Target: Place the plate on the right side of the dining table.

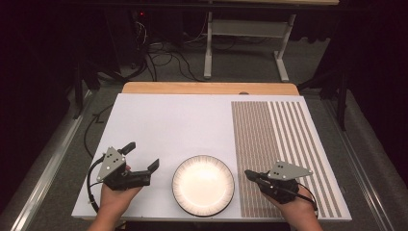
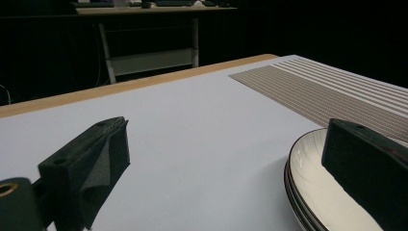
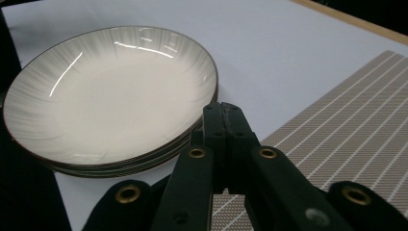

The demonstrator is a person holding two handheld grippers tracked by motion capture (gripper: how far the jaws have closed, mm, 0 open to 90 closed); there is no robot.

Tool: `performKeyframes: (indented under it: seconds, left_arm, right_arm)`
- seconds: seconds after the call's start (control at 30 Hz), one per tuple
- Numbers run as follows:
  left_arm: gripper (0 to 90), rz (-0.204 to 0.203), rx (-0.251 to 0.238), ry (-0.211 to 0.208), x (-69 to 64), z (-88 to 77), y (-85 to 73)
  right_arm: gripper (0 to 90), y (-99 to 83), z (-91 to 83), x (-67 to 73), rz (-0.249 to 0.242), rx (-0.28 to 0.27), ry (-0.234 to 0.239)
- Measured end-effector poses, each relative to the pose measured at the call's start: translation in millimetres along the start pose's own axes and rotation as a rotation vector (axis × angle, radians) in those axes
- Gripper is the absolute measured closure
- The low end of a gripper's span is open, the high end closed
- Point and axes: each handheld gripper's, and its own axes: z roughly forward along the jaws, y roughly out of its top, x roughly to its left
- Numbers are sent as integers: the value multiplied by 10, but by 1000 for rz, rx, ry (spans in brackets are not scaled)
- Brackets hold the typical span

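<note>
A stack of white plates (image 1: pixel 203 185) with dark rims sits near the front edge of the white table top (image 1: pixel 173 125). My left gripper (image 1: pixel 142 155) is to the left of the stack, its jaws wide open and empty. In the left gripper view the plates (image 2: pixel 317 187) lie just beyond the right jaw. My right gripper (image 1: pixel 248 173) rests to the right of the stack, over the striped placemat (image 1: pixel 284 144). Its jaws are pressed together with nothing between them. In the right gripper view the shut tips (image 3: pixel 222 115) point at the plates' (image 3: pixel 106 96) near rim, just short of it.
The beige striped placemat (image 3: pixel 346 120) covers the right side of the table. A wooden edge (image 1: pixel 210 88) runs along the far side. Beyond it, cables and a metal frame (image 1: pixel 245 43) stand on the dark floor.
</note>
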Motion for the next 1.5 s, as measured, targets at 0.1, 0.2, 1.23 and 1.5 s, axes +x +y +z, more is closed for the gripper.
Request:
performKeyframes:
  seconds: [0.1, 0.2, 1.23, 1.5]
  left_arm:
    - [30, 1, -1, 0, 2, -3, 0]
    - [26, -1, -2, -1, 4, -2, 0]
    - [16, 1, -1, -7, 3, 3, 2]
    - [16, 1, -2, -7, 4, 1, 3]
  right_arm:
    - [900, 9, 42, 31, -13, 28, 22]
    - [900, 15, 110, 74, -25, 73, 56]
    - [900, 52, 301, 192, -86, 186, 108]
    - [900, 61, 322, 207, -80, 196, 109]
